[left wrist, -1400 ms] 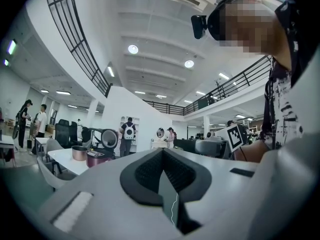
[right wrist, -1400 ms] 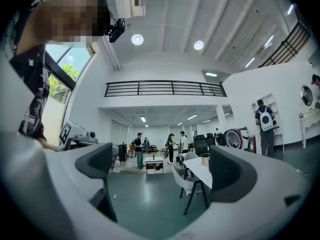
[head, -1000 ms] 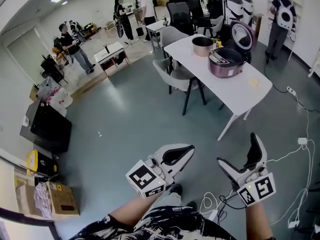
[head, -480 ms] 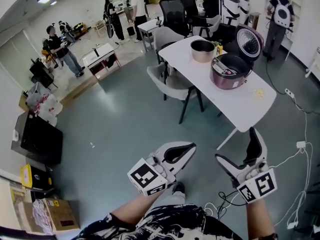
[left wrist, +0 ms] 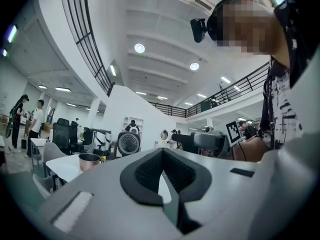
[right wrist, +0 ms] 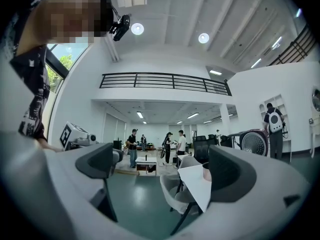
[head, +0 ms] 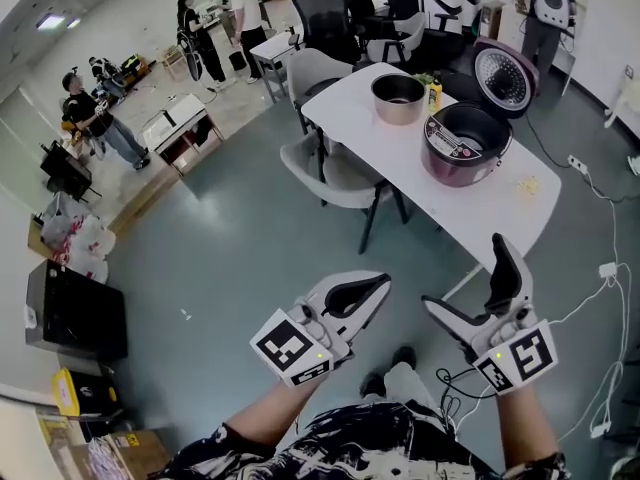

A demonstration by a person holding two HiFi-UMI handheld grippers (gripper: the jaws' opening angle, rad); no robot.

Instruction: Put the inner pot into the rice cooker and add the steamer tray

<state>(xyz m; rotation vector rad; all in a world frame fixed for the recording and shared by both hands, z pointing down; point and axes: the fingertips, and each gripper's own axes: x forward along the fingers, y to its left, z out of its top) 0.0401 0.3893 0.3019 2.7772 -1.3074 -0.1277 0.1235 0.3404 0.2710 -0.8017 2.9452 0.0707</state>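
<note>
- In the lower middle of the head view, the left gripper (head: pixel 366 292) is held up over the green floor (head: pixel 230 238), its jaws pressed together with nothing between them.
- The left gripper view confirms it: the two dark pads (left wrist: pixel 150 171) meet at the tip, and only the room shows beyond.
- Just to its right in the frame, the right gripper (head: pixel 472 290) has its jaws spread wide, one finger pointing up and the other angled out to the left.
- The right gripper view shows open air in that gap, with the corner of the white table (right wrist: pixel 199 183) and a grey chair (right wrist: pixel 176 190) far beyond.
- Both grippers are well apart from the table (head: pixel 375 148), which runs across the upper right of the head view.
- On it sits the rice cooker (head: pixel 467 144), maroon, its lid (head: pixel 506 70) swung up and its cavity dark and empty.
- The inner pot (head: pixel 398 98) stands upright on the tabletop to the upper left of the cooker, near it but not touching.
- A small yellow bottle (head: pixel 436 94) stands just beside the pot.
- A pale yellowish item (head: pixel 527 183) lies on the table to the lower right of the cooker; too small to identify.
- I can't pick out a steamer tray in any view.
- White cables (head: pixel 600 278) trail over the floor at the right edge.
- Several people (head: pixel 95 118) stand in the upper left, and one with a backpack (head: pixel 546 3) stands in the upper right.
</note>
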